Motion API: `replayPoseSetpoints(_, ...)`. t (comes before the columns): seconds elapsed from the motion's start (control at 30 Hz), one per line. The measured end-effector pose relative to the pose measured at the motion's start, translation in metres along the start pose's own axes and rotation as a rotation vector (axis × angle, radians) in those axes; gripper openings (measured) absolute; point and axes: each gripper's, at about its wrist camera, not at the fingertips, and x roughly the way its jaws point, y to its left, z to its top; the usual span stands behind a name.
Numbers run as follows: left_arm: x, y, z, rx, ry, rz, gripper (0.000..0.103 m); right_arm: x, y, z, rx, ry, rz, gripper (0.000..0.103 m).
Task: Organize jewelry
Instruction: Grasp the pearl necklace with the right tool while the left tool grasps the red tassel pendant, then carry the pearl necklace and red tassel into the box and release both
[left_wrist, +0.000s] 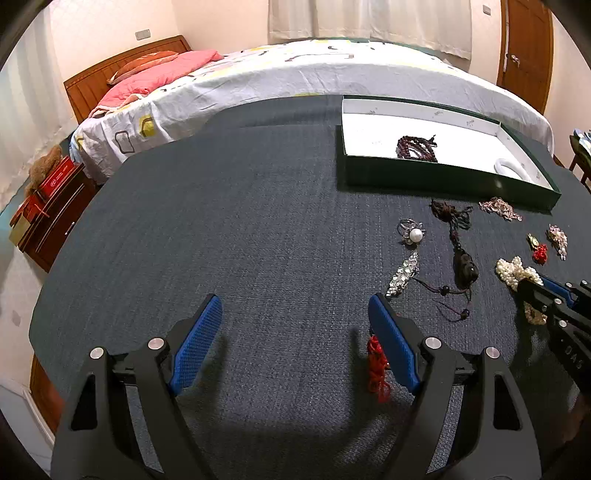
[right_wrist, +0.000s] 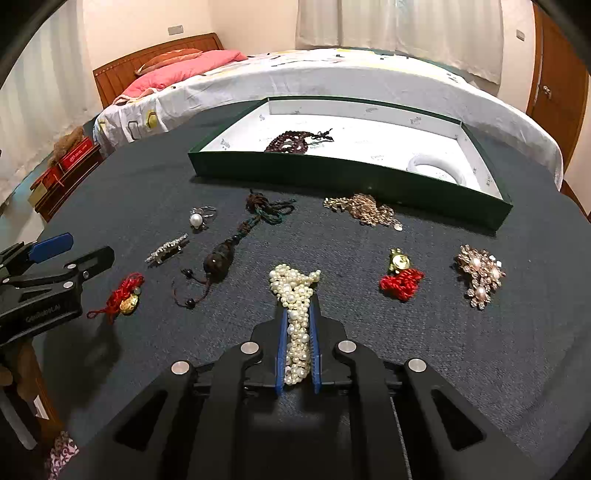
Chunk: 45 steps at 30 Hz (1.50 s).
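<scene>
Clamping pearl strand (right_wrist: 295, 314): right hand-held gripper (right_wrist: 297, 321) (apparently on cloth)

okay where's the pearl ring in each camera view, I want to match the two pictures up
Left wrist view: the pearl ring lies right of centre on the dark cloth, just above the silver clip.
Right wrist view: the pearl ring lies left of centre, above and right of the silver clip.
Shared landmark: the green box with the white lining, beyond the ring in both views.
</scene>
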Motion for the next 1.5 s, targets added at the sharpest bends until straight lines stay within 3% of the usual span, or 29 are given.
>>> replayPoseSetpoints(0.57, 0.005, -0.035, -0.015, 0.052, 0.034, -0.063, 0.08, -0.033, -0.062, -0.016, 0.115, -0.027, -0.056, 0.011)
replayPoseSetpoints(0.73, 0.01, -0.033, -0.021, 0.021, 0.053, -0.11, 0.062, -0.039, -0.078, -0.027, 0.16, -0.025, -0.06, 0.011)
replayPoseSetpoints(0.97, 0.005, -0.042, -0.026, 0.044, 0.044, -0.177, 0.026, -0.042, -0.081, -0.032, 0.177, -0.033, -0.038, 0.011)
replayPoseSetpoints(1.5, -0.008, -0.043, -0.027, 0.051, 0.007, -0.212, 0.016, -0.052, -0.074, -0.028, 0.165, -0.062, -0.019, 0.011)
